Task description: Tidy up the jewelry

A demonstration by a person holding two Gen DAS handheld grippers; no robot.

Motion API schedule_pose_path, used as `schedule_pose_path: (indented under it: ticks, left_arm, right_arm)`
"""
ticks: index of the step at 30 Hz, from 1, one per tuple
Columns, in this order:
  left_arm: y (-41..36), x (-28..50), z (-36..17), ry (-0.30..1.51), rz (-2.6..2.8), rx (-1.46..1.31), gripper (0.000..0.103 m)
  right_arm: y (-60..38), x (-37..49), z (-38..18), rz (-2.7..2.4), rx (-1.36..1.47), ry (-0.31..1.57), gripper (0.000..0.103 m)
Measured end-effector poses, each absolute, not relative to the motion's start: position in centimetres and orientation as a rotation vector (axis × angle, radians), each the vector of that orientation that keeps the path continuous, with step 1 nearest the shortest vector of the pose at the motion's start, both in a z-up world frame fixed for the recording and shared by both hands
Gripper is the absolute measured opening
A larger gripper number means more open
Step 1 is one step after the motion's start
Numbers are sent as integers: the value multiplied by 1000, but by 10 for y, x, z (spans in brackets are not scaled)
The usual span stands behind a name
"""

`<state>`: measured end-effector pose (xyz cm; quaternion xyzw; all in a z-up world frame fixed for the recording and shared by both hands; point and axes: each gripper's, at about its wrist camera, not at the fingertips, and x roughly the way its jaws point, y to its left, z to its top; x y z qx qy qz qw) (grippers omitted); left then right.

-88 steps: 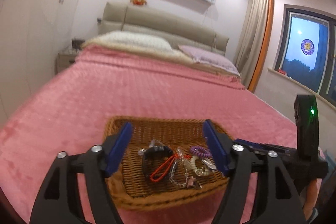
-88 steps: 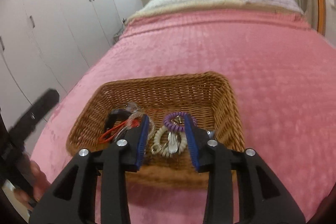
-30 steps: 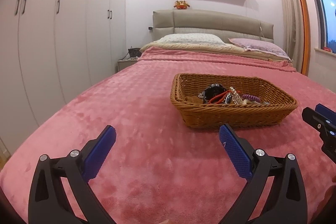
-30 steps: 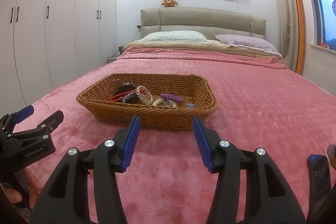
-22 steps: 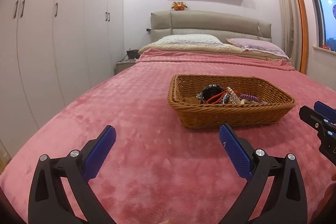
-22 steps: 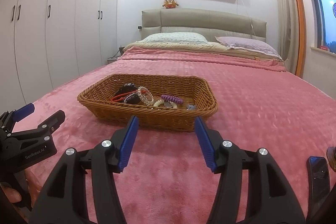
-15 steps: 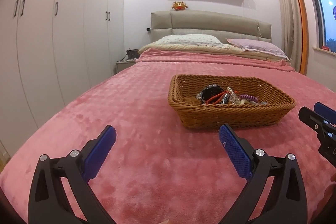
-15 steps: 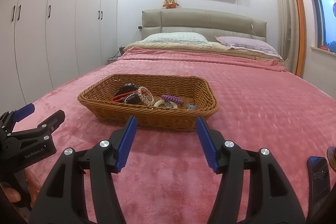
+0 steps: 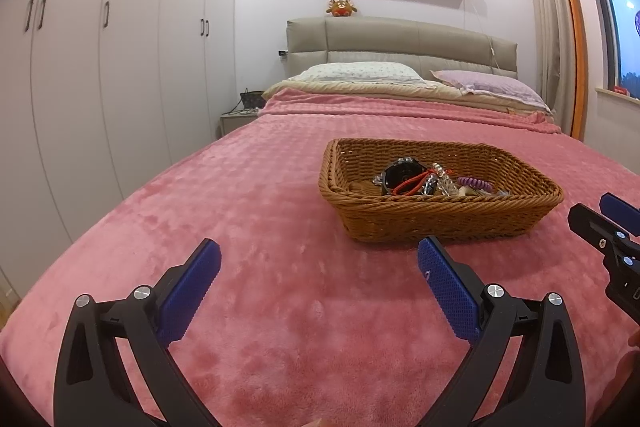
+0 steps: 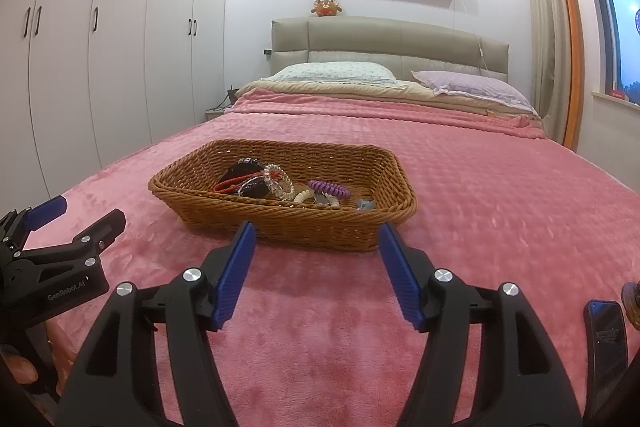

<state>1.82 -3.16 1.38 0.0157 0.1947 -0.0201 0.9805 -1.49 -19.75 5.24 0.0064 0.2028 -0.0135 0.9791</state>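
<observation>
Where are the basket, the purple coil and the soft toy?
basket (image 10: 320, 227), right wrist view, front wall.
purple coil (image 10: 329, 188), right wrist view, middle of coil.
soft toy (image 9: 342, 8), left wrist view, its body.

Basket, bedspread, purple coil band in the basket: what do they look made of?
Basket: woven wicker or rattan, possibly a plastic imitation; twisted brown strands, slight sheen.
Bedspread: plush fleece-like fabric, matte pink, with a dimpled pattern and brushed nap marks.
Purple coil band: looks like smooth plastic, a spiral telephone-cord shape with a glossy surface; too small to say more.
</observation>
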Motion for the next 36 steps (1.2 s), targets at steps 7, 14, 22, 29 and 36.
schedule_pose_path:
  ticks: [7, 14, 22, 29, 36]
  left_arm:
    - [-29, 22, 13, 400, -62, 27, 96]
    - [-32, 22, 12, 406, -63, 32, 96]
    - [-34, 22, 12, 408, -65, 37, 96]
    - [-34, 22, 12, 418, -70, 31, 96]
    - [-33, 24, 12, 421, -73, 36, 96]
  right_arm:
    - [-198, -15, 53, -24, 10, 404, 61]
    - [-198, -15, 53, -23, 10, 404, 61]
    - [-197, -15, 53, -21, 7, 409, 61]
    - [-197, -14, 53, -19, 7, 412, 61]
    - [-199, -13, 52, -20, 13, 417, 61]
